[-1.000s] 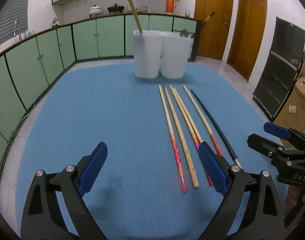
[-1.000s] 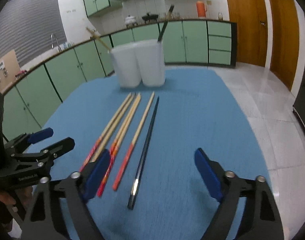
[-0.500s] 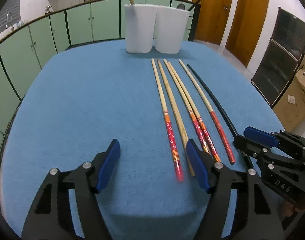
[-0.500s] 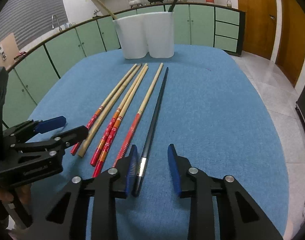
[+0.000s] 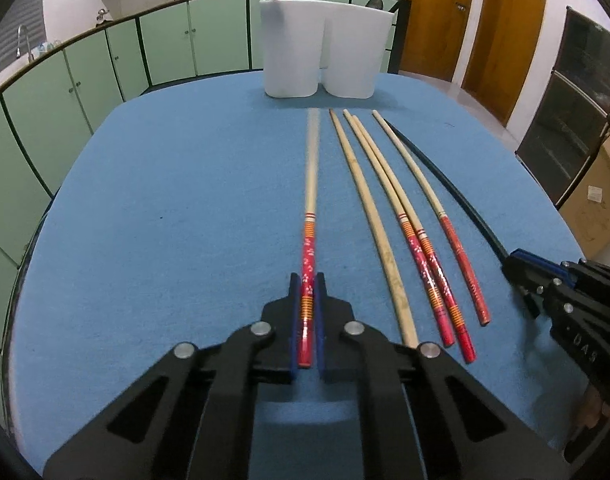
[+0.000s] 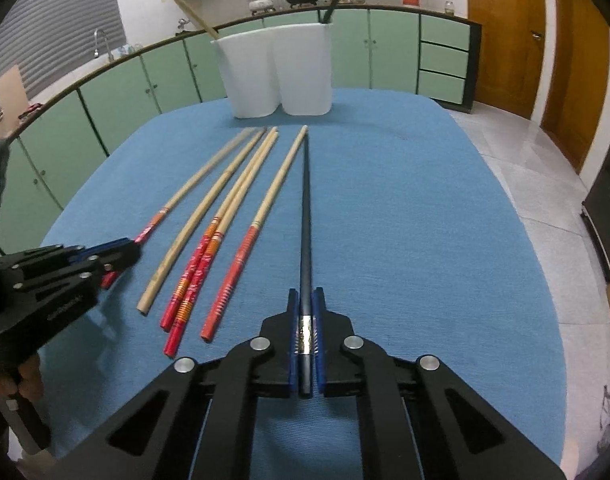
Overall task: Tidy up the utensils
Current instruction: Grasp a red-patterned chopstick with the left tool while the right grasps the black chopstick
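- Left tool [image 5: 307, 280] has just clamped onto the red-handled chopstick [image 5: 309, 216], leftmost on the blue counter [image 5: 165, 220]
- Right tool [image 6: 305, 294] has just clamped onto the black chopstick [image 6: 305, 216], rightmost there

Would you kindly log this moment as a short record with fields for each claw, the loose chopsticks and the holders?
left claw: shut on red-handled chopstick
right claw: shut on black chopstick
loose on blue cloth: one plain wooden chopstick, three red-handled ones
white holders: two, side by side at the far edge, one stick in each
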Tool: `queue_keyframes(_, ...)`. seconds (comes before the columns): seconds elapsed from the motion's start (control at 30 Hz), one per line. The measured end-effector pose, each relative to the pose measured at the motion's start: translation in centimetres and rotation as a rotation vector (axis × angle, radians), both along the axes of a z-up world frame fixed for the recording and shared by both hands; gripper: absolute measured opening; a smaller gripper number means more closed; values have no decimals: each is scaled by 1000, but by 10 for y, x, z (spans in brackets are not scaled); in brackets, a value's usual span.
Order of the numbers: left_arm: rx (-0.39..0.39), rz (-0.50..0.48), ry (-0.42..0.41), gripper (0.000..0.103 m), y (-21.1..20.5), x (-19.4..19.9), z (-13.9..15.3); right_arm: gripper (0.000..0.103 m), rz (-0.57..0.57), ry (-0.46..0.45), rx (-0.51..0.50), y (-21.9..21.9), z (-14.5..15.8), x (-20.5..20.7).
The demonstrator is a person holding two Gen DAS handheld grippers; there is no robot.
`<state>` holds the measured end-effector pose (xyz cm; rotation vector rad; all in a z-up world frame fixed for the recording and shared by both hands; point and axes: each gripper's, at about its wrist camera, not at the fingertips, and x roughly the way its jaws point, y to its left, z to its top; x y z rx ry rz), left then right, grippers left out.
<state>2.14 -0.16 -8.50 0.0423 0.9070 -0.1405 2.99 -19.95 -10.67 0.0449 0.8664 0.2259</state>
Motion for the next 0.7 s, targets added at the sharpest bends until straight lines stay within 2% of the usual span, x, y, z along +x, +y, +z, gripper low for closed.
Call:
queue_keyframes(0.27, -6, 73, -6, 5, 14, -4, 2, 7, -70, 15, 20, -16, 0, 1)
queue_keyframes(0.4, -3, 74, -3, 5, 12, 9, 1, 7, -80, 15, 22, -16, 0, 15)
queue_keyframes(0.5, 1, 64, -6, 7, 11, 13, 2, 7, -66, 19, 60, -19, 0, 25)
queue_keyframes(0.57, -15, 51, -8, 17, 12, 11, 2, 9, -60, 16, 66, -20, 0, 25)
queue_keyframes(0.6, -19, 46, -10, 29, 11, 10, 2, 12, -49, 7, 70, -21, 1, 22)
queue_keyframes(0.63, -16, 43, -13, 40, 11, 7, 2, 20, -37, 1, 76, -22, 1, 18)
queue_keyframes(0.7, -19, 31, -14, 45, 11, 0, 2, 34, -6, -7, 80, -23, 2, 7)
